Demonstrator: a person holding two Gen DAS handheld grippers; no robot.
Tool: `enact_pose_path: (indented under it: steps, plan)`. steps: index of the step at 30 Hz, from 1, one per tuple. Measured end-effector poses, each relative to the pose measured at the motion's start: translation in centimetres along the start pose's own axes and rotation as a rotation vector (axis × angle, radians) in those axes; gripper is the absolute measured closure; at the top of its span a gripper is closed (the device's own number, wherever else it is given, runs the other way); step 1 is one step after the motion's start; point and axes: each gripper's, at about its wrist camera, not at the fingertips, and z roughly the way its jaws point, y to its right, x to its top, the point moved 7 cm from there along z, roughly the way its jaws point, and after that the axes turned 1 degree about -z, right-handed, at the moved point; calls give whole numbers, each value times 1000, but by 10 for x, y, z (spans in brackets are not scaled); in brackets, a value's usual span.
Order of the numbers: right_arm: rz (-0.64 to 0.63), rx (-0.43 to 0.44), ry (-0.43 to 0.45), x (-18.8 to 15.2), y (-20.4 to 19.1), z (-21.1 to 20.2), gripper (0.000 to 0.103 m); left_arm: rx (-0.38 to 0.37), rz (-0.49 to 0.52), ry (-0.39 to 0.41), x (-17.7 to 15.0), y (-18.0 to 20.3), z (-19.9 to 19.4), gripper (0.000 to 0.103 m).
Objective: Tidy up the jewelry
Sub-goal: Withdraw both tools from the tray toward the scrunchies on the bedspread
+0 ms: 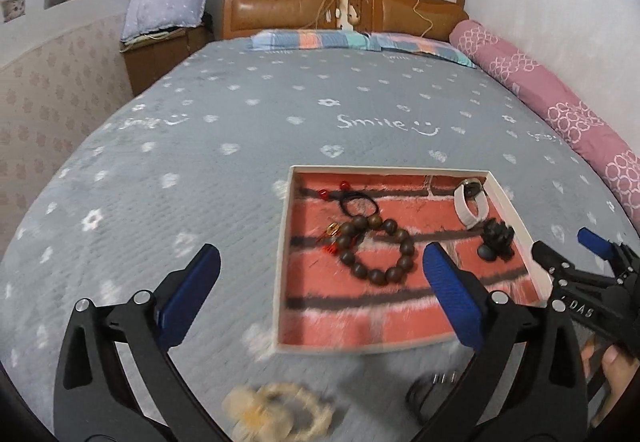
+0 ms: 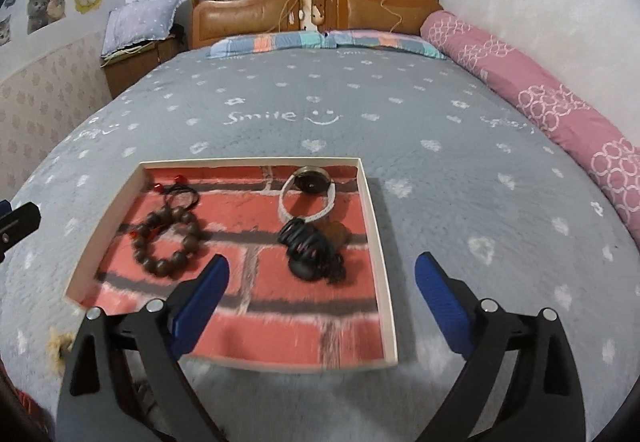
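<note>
The cream bead bracelet (image 1: 280,408) lies blurred on the grey bedspread (image 1: 200,162), just below the spread left gripper (image 1: 320,278). It is judged light, limp and slippery; one side of the loop should be pinched. The right gripper (image 2: 322,282) is spread above the brick-lined tray (image 2: 374,242).

The right gripper (image 2: 322,274) is hanging wide open over the tray's (image 2: 372,210) near edge; inside the tray, a bead bracelet (image 2: 168,242) is lying left, a white watch (image 2: 306,194) far right.
</note>
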Motion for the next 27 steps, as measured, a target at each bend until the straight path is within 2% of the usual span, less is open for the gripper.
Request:
enact_pose_path:
  steps: [5,7,14,18,21,27]
  plan:
    - [-39,0,47,-26,-12,-53,10,23,47,27,-38,-19,-54,5]
    - [-44,7,66,-41,-16,-77,7,40,59,34,-58,-28,-77,5]
    - [-58,25,100,-102,-26,-143,4,51,43,70,-117,-65,-140,5]
    - [-31,21,108,-135,-24,-164,4,75,32,62,-152,-82,-151,5]
    - [-1,26,86,-160,-23,-166,4,58,8,30,-181,-94,-148,5]
    - [28,51,23,-203,-27,-156,4,24,-40,-26,-217,-108,-134,5]
